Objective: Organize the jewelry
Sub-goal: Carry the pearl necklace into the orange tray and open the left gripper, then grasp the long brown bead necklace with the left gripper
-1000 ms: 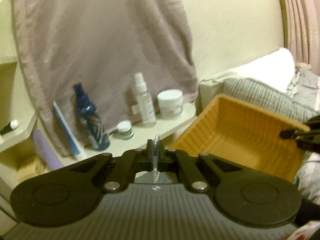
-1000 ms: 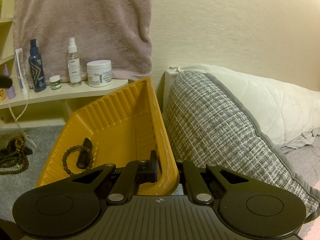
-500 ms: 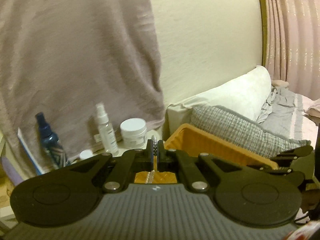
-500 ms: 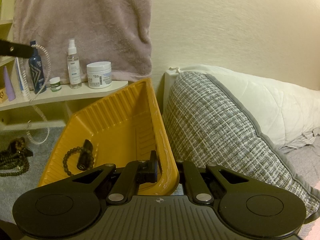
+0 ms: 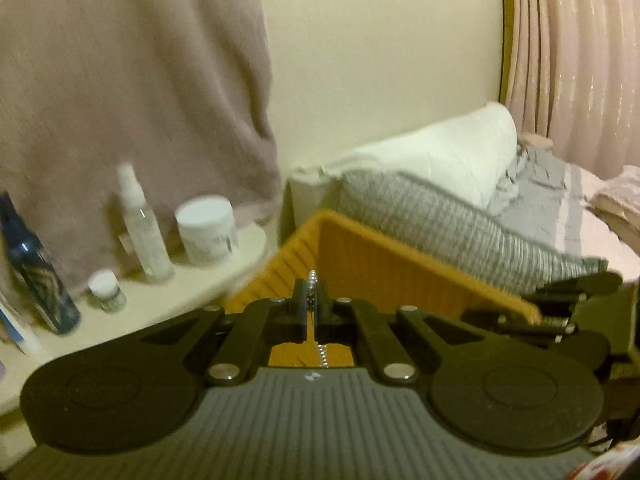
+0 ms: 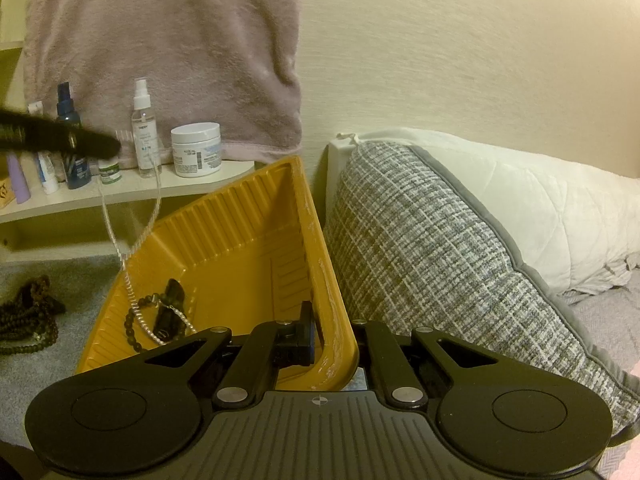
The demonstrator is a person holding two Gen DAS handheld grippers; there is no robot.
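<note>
Left gripper (image 5: 311, 304), jaws clamped on pearl strand (image 6: 132, 288), now over yellow bin (image 6: 240, 240); right gripper (image 6: 332, 344) unmoved, pinching bin rim.

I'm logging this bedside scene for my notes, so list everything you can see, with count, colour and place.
Tray: one, orange-yellow, tilted up against the grey pillow.
Silver chain: one, hanging from the left gripper, lower end in the tray.
Dark bead bracelet: one, in the tray, beside a black object.
Brown bead strands: a pile, on the grey cover left of the tray.
White jar: one, on the shelf.
Clear spray bottle: one, on the shelf.
Blue spray bottle: one, on the shelf.
Small jar: one, white lid, on the shelf.
Towel: one, mauve, hanging behind the shelf.
Pillows: grey woven one, white one behind.
Curtain: pink, far right.
Left gripper: shut on the chain.
Right gripper: clamping the tray's rim.
</note>
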